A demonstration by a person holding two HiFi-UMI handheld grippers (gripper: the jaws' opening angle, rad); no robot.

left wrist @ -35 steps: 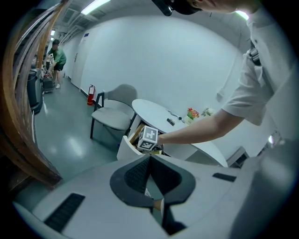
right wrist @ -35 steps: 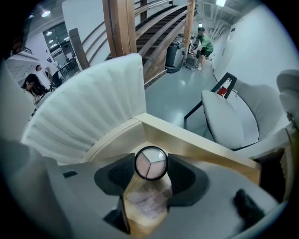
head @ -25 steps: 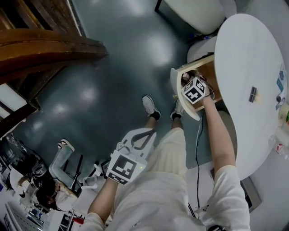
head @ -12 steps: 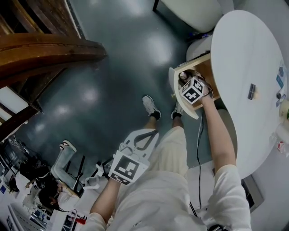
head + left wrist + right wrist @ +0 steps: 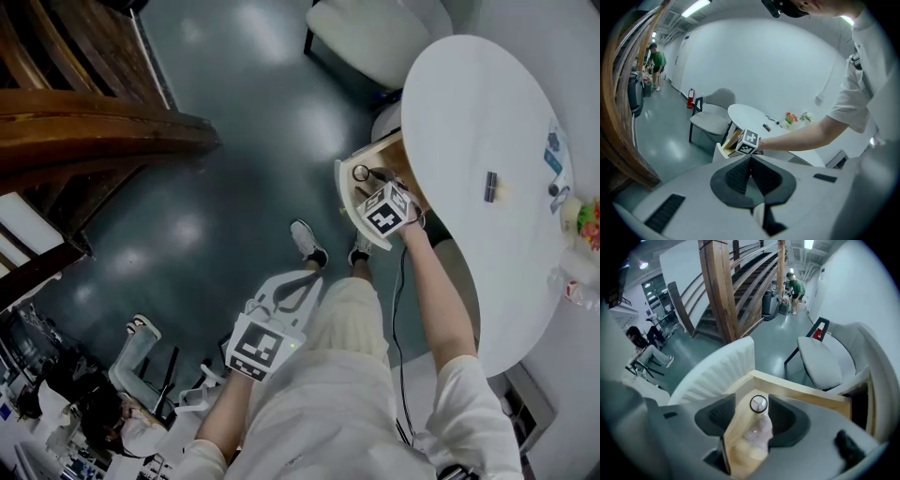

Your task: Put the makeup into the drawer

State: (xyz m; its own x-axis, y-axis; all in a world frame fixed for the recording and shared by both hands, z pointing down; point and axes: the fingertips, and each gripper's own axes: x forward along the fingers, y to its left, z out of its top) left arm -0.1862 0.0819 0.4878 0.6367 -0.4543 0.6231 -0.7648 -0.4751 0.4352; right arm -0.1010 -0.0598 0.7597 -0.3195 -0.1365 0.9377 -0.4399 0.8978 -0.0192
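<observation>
Pointing the right hand-held gripper (image 5: pixel 751 401) steeply down with jaws apart, straddling without clamping the clear, round-capped makeup (image 5: pixel 757 427) lying on the floor of the open wooden drawer (image 5: pixel 801 387) under the white table (image 5: pixel 478 122), and holding the left hand-held gripper (image 5: pixel 750 159) closed, empty, well apart.

Left gripper (image 5: pixel 751 158) closed, empty — right gripper (image 5: pixel 752 398) jaws apart, pointing steeply down

R gripper (image 5: pixel 752 401) is now up out of the drawer (image 5: pixel 345 187), over its near edge, jaws apart, nothing gripped. Makeup bottle (image 5: pixel 759 427) now lies uncovered on drawer floor.
</observation>
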